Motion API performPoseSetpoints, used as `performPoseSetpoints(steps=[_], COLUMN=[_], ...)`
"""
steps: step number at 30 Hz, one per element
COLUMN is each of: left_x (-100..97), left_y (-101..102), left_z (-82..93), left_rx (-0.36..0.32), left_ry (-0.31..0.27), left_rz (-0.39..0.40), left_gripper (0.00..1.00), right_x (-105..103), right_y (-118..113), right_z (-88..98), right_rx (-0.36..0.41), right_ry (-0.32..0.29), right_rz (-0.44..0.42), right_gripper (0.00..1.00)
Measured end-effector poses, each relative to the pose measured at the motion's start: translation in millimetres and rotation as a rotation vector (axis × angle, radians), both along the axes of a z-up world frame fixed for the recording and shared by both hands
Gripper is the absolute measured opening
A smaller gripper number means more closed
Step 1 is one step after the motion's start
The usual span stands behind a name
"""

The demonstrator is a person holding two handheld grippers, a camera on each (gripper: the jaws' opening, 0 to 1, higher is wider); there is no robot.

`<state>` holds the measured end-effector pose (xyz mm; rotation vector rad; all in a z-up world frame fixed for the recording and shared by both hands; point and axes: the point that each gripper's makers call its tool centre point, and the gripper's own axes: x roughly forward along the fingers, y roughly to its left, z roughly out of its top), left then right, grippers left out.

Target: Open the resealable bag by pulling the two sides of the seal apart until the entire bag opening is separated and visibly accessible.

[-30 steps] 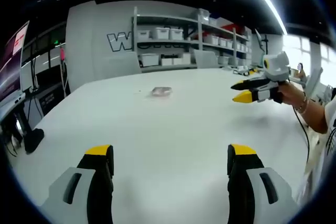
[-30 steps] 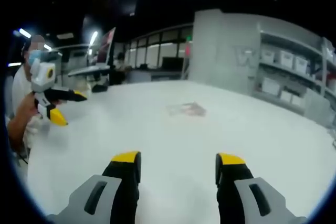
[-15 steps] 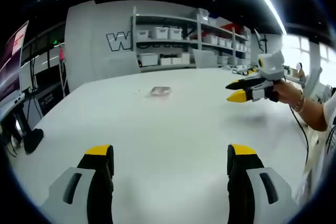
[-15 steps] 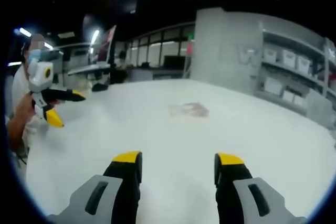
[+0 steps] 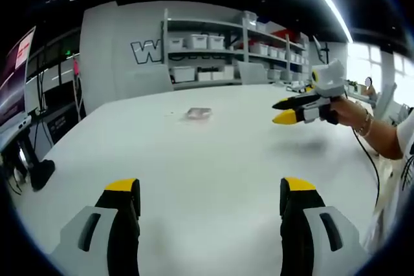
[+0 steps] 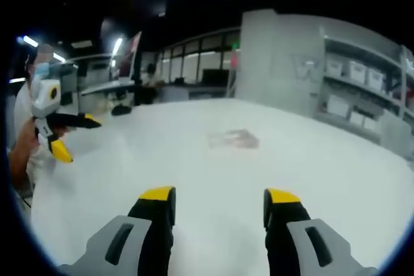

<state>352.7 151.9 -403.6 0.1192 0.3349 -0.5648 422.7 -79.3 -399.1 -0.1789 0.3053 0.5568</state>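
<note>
- Left gripper view: the left gripper (image 5: pixel 210 195) is held low over the near edge of the table (image 5: pixel 213 159), jaws spread wide, nothing between them.
- The resealable bag (image 5: pixel 198 113) is seen lying flat well ahead, toward the far edge of the table, slightly left of the gripper's axis. Its long axis appears to run across the view; seal side cannot be told at this range.
- The right gripper (image 5: pixel 292 110) is seen entering from the right, held above the table, jaws parted and empty. It is judged nearer the bag than the left one.
- Against the earlier frames, the right gripper is shifted leftward toward the bag; the view itself is unchanged.
- Right gripper view: the right gripper (image 6: pixel 212 198) is open, empty, with the bag (image 6: pixel 233 139) ahead near table centre, well apart from the jaws.
- The left gripper (image 6: pixel 71 135) is seen at the left edge, jaws parted.
- The bag is untouched; a forward reach by both grippers is judged to be needed.
</note>
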Motion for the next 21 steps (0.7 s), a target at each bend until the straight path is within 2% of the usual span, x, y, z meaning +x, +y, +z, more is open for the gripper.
performPoseSetpoints(steps=[15,21], left_x=[-1.4,-1.6], left_y=[-2.5,-2.7], left_z=[-1.1,-0.6], left_rx=[-0.004,-0.004], left_ry=[0.0,-0.002], left_rz=[-0.005,-0.006], left_gripper=[0.87,0.87], right_x=[7.6,15.3], right_y=[5.4,5.8], right_z=[0.9,-6.9], right_rx=[0.01,0.006], right_ry=[-0.001,0.011], right_rz=[0.001,0.0], right_gripper=[0.52,0.52])
